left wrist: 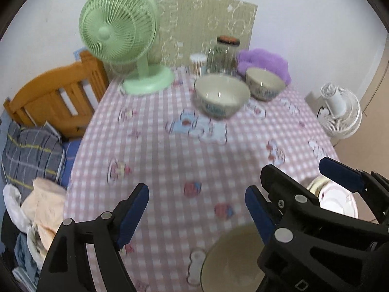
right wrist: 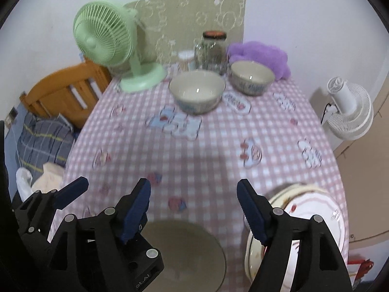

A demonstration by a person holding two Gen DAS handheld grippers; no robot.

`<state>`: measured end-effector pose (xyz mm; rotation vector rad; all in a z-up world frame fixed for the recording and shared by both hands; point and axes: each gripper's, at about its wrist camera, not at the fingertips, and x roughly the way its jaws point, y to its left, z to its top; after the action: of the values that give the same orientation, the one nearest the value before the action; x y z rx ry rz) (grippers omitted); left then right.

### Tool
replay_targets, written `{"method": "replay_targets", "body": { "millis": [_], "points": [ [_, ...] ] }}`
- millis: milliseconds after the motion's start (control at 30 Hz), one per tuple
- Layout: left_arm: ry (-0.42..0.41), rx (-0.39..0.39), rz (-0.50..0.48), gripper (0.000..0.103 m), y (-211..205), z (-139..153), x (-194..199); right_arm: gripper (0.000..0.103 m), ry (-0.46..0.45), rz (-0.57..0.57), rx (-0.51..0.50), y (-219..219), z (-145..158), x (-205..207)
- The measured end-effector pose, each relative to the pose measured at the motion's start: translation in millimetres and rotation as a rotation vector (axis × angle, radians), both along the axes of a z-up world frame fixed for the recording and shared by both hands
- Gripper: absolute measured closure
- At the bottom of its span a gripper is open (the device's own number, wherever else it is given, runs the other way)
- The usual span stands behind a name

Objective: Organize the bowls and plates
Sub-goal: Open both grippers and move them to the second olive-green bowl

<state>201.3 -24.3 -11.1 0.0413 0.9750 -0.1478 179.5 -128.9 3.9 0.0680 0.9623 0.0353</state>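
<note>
Two beige bowls with blue patterns stand at the far side of the checked table: a nearer left bowl (left wrist: 221,95) (right wrist: 197,91) and a right bowl (left wrist: 265,83) (right wrist: 251,77). A third beige bowl (left wrist: 231,260) (right wrist: 184,250) sits at the near edge, below both grippers. Stacked white plates (right wrist: 313,216) (left wrist: 338,198) lie at the near right. My left gripper (left wrist: 197,213) is open and empty above the near table; it shows at the left of the right wrist view (right wrist: 80,192). My right gripper (right wrist: 194,209) is open and empty, over the near bowl; it shows at the right of the left wrist view (left wrist: 304,182).
A green desk fan (left wrist: 119,31) (right wrist: 107,39) stands at the far left of the pink checked tablecloth (left wrist: 170,146). A glass jar (left wrist: 225,53), a cotton-swab tub (left wrist: 197,64) and purple cloth (left wrist: 265,59) sit at the back. A wooden chair (left wrist: 56,95) is left, a white fan (left wrist: 340,112) right.
</note>
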Motion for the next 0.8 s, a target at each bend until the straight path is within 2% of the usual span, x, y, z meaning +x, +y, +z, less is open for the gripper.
{"method": "replay_targets", "body": {
  "millis": [133, 300, 567, 800],
  "points": [
    [-0.044, 0.010, 0.015, 0.020, -5.6, 15.0, 20.8, 0.021, -0.047, -0.007, 0.000, -5.7, 15.9, 20.4],
    [-0.067, 0.024, 0.055, 0.020, -17.0, 22.5, 53.8, 0.020, -0.078, 0.021, 0.009, -17.5, 24.2, 56.6],
    [-0.094, 0.058, 0.112, 0.020, -36.9, 21.2, 105.8, 0.020, -0.105, 0.067, 0.062, -40.7, 21.2, 120.3],
    [-0.094, 0.082, 0.141, 0.020, -44.7, 10.7, 145.8, 0.020, -0.103, 0.072, 0.051, -49.3, 11.6, 162.8]
  ]
}}
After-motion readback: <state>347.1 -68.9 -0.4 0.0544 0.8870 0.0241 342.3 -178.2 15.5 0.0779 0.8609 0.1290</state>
